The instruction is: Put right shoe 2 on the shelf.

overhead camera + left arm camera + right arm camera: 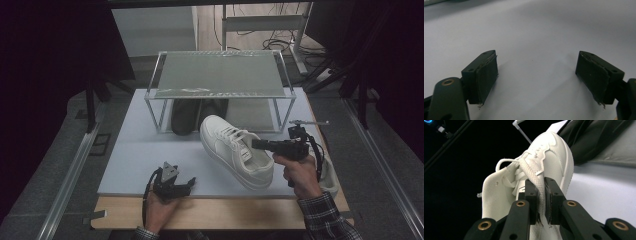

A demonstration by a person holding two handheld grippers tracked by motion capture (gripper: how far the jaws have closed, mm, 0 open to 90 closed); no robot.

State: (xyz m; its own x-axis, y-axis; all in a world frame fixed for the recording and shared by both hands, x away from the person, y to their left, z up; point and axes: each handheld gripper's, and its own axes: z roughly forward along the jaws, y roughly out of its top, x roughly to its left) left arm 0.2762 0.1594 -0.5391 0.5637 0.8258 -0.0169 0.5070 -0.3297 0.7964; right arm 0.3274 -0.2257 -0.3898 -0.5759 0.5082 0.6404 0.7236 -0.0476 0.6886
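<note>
A white sneaker [235, 150] hangs tilted above the pale mat, toe pointing toward the rack. My right gripper [257, 144] is shut on the sneaker's tongue [541, 187], the jaws pinching the padded strip near the laces. A second white shoe [329, 172] lies partly hidden behind the right hand. Resting low at the mat's front edge, my left gripper [186, 183] is open, its pads [486, 75] wide apart over bare mat with nothing between them.
A metal-framed shelf rack [220, 80] stands at the back of the mat [135, 155], with dark shoes [187, 115] under it. A wooden table edge [225, 212] runs along the front. Rails flank both sides.
</note>
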